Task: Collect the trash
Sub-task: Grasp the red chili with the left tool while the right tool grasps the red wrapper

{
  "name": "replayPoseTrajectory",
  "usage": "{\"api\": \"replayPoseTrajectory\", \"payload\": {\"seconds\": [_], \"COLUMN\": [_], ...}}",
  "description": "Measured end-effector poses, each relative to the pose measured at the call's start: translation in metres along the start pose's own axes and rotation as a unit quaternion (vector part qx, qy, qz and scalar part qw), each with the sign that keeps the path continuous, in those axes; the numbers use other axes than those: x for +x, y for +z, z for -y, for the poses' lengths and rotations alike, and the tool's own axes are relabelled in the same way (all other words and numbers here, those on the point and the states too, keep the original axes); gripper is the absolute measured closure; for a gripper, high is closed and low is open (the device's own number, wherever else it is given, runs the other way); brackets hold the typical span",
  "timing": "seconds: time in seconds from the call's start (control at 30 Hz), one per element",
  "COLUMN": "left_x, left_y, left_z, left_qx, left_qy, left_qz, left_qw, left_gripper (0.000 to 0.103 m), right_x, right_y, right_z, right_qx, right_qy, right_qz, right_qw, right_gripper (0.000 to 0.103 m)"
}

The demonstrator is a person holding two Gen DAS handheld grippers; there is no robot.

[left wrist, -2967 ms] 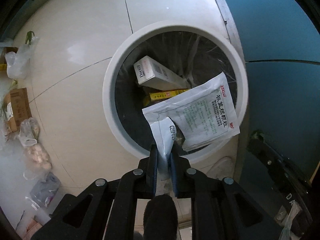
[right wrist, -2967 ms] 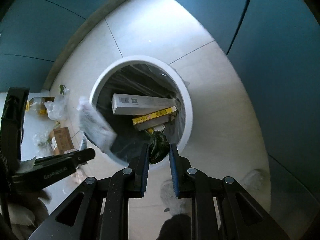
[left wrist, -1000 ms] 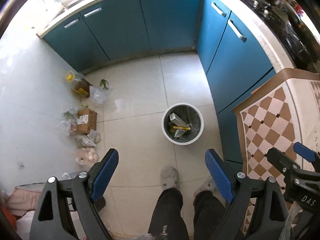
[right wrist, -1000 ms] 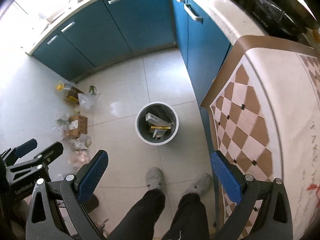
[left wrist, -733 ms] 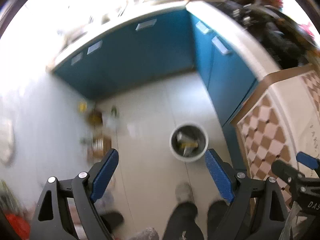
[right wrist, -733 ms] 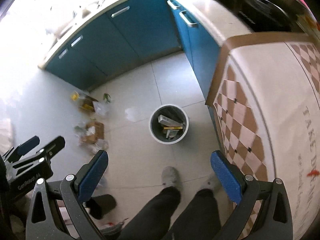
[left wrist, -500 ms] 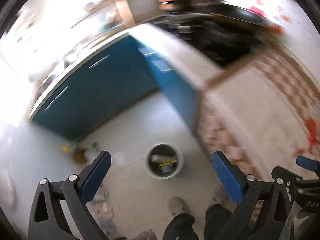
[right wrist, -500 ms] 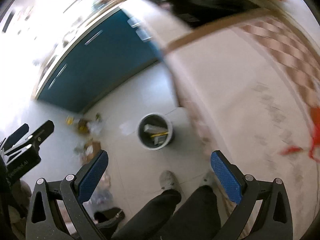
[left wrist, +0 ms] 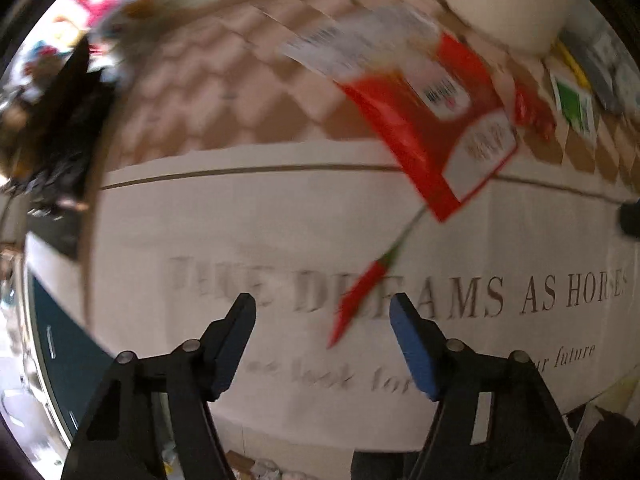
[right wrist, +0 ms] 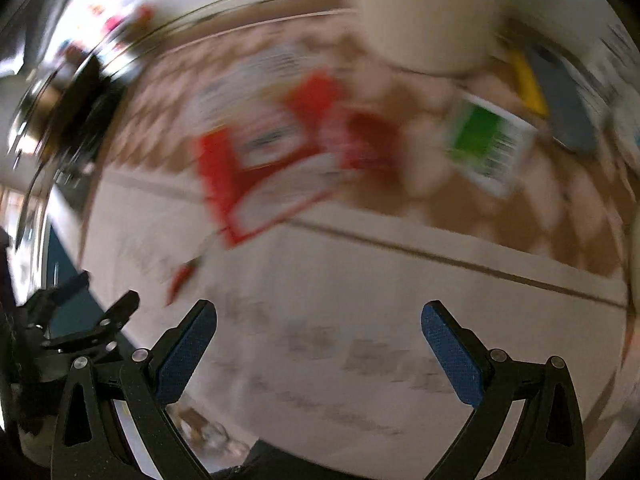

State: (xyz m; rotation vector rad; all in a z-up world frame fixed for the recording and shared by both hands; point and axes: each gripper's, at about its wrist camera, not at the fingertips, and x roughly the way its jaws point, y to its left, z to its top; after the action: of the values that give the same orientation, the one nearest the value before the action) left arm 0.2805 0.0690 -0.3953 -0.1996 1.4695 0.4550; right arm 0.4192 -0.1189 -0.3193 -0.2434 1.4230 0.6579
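Note:
Both views are motion-blurred and look down on a table under a cream cloth point(left wrist: 280, 232) with printed lettering. A red chilli pepper point(left wrist: 360, 292) lies on the cloth, its stem toward a red and white packet point(left wrist: 420, 112). My left gripper point(left wrist: 322, 308) hovers above the chilli, which shows between the fingers nearer the right pad point(left wrist: 412, 344). The jaws are closing and the pads press on nothing. In the right wrist view the chilli point(right wrist: 182, 280) and the packet point(right wrist: 272, 152) lie to the left. My right gripper point(right wrist: 320, 312) is open wide and empty.
A green and white packet point(left wrist: 576, 104) lies right of the red one, also the green packet point(right wrist: 488, 140). A white vessel point(left wrist: 508, 0) stands at the back. Yellow and grey-blue items point(right wrist: 568, 108) sit far right. Dark cookware point(left wrist: 60, 128) is at the left edge, blue cabinets point(left wrist: 60, 360) below.
Both views swung from the floor and the trash bin onto the tabletop; the bin is out of sight. The left jaws stand narrower than half a second ago.

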Motion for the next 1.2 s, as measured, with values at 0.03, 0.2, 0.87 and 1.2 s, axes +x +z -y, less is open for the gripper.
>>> {"api": "replayPoseTrajectory", "payload": {"seconds": [0.03, 0.2, 0.87, 1.2], "left_x": [0.009, 0.020, 0.014, -0.029], "left_y": [0.004, 0.011, 0.003, -0.014], "left_z": [0.006, -0.009, -0.072, -0.081], "left_qx": [0.007, -0.039, -0.273, -0.290], "left_qy": [-0.012, -0.062, 0.016, 0.018], "left_qz": [-0.011, -0.039, -0.018, 0.030], "left_qw": [0.9998, 0.9966, 0.9616, 0.9563], "left_gripper": [0.044, 0.095, 0.096, 0.096], "right_x": [0.000, 0.005, 0.071, 0.043], "right_y": [0.001, 0.011, 0.106, 0.085], "right_z": [0.011, 0.052, 0.005, -0.013], "right_qx": [0.011, 0.054, 0.022, 0.003], "right_qy": [-0.003, 0.002, -0.034, -0.037], "right_qz": [0.001, -0.001, 0.044, 0.079], "right_qw": [1.000, 0.999, 0.998, 0.996], "right_gripper": [0.000, 0.000, 0.057, 0.062]}}
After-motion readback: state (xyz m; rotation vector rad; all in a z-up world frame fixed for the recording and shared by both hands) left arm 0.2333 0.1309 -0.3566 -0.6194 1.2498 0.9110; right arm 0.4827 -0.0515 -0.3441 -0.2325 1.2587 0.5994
